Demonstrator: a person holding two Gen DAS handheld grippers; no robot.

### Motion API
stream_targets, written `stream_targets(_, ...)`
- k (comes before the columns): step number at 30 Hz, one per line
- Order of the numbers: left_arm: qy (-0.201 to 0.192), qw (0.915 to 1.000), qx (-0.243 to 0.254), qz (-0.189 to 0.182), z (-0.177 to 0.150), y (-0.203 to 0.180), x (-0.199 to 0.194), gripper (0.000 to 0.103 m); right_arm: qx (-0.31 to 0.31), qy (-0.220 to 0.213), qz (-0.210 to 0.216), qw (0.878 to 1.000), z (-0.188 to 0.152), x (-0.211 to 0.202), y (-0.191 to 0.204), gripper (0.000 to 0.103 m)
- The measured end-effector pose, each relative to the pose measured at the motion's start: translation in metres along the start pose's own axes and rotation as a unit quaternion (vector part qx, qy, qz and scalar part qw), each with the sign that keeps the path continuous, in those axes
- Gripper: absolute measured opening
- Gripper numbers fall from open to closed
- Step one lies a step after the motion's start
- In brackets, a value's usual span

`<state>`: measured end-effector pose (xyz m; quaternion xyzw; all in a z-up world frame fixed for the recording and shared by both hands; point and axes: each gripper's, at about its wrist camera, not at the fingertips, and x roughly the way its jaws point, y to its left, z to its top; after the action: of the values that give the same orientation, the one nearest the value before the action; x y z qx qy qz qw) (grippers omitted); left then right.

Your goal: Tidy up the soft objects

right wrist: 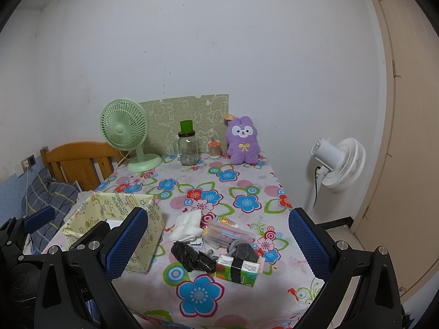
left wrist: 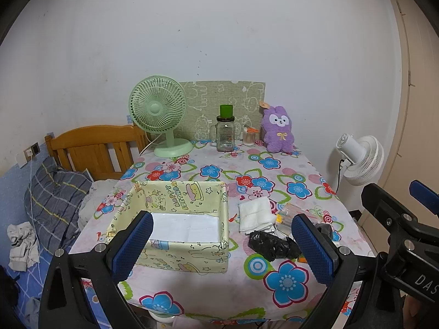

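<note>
Both tongs, left tongs (left wrist: 222,242) & right tongs (right wrist: 218,241), are hovering spread w/ nothing held, while soft items (white cloth (right wrist: 186,229), black bag (right wrist: 193,256)) are lying just right of the yellow fabric box (left wrist: 175,219); risk: a pinch snagging the floral surface (right wrist: 208,186) cover.

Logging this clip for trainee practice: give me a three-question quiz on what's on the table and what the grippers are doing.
1. True or false: the box already holds the white cloth.
2. Which sits nearest the plush? A) green fan B) small jar C) black bag
3. Fill in: the left gripper and right gripper are both ____.

Key: 1 false; 2 B; 3 open.
</note>
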<state>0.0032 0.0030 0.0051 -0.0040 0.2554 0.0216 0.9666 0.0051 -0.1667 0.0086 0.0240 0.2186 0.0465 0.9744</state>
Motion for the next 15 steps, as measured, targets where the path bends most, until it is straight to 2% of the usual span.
stream_targets(15,-0.001,1.0000,-0.001,0.002,0.0017,0.0012,-0.0004,0.102,-0.001,-0.001,0.002,1.000,0.0016,-0.0017,0.0011,0.103)
